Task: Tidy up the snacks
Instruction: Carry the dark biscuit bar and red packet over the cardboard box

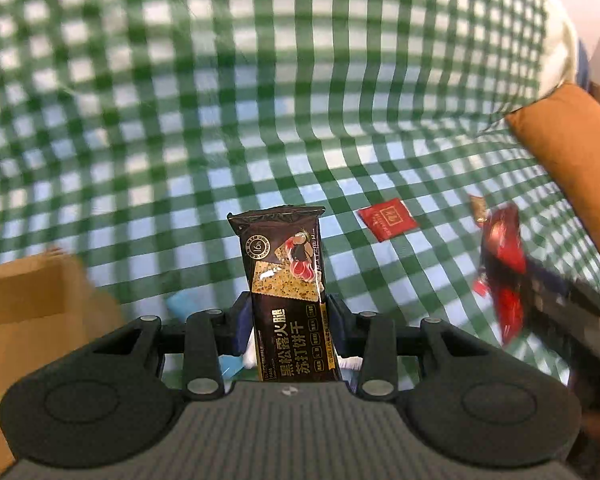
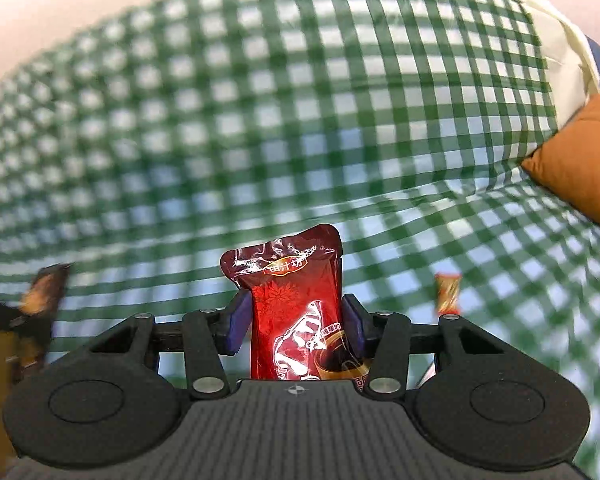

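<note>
My left gripper [image 1: 286, 312] is shut on a dark brown cracker packet [image 1: 284, 276] that stands upright between its fingers, above the green checked cloth [image 1: 220, 100]. My right gripper [image 2: 294, 320] is shut on a dark red pouch [image 2: 296, 304], also upright. In the left wrist view the right gripper [image 1: 540, 288] with its red pouch [image 1: 502, 264] shows blurred at the right. In the right wrist view the left gripper with its dark packet [image 2: 44, 288] shows blurred at the far left. A flat red sachet [image 1: 388, 219] lies on the cloth. A small orange wrapped candy [image 2: 447, 292] lies on the cloth to the right.
A brown cardboard box [image 1: 24, 312] is at the lower left in the left wrist view. An orange cushion [image 1: 580, 160] lies at the right, also seen in the right wrist view [image 2: 580, 172]. A light blue packet [image 1: 184, 304] lies under the left gripper.
</note>
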{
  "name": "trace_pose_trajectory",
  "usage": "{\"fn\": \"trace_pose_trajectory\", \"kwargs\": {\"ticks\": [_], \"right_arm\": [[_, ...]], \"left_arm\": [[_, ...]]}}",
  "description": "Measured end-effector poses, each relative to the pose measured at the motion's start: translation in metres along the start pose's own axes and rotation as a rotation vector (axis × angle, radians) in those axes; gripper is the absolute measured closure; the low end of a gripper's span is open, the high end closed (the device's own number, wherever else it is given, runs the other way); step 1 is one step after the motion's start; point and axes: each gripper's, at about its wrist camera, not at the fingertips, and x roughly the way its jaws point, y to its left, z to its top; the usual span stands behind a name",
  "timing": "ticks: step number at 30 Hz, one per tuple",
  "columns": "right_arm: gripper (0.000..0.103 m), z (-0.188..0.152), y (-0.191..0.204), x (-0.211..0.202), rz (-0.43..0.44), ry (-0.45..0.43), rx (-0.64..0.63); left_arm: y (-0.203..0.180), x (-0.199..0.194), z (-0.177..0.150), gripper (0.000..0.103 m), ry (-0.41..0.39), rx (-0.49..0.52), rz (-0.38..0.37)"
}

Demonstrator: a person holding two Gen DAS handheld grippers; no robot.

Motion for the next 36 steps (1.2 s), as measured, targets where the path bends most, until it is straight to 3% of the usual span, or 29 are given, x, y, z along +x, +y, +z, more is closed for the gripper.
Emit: {"fn": "trace_pose_trajectory", "kwargs": {"ticks": [7, 11, 19, 26, 36], "right_arm": [[0.052, -0.030, 0.099, -0.133, 0.147, 0.027, 0.044], [0.052, -0.038, 0.163, -0.193, 0.250, 0.037, -0.001], [0.052, -0.066, 0.262, -0.258, 0.395, 0.137, -0.066], [0.052, -0.092, 0.324, -0.302, 0.434, 0.162, -0.177], [0.052, -0.101, 0.345, -0.334, 0.388, 0.121, -0.250]], "left_arm": [[0.043, -0.122, -0.059, 0.060, -0.052, -0.047, 0.048], [0.079, -0.185, -0.108, 0.060, -0.065, -0.082, 0.143], [0.141, -0.271, -0.213, 0.060, -0.048, -0.174, 0.217], [0.168, -0.316, -0.274, 0.060, -0.086, -0.214, 0.211], [0.174, -0.326, -0.294, 0.060, -0.131, -0.261, 0.153]]}}
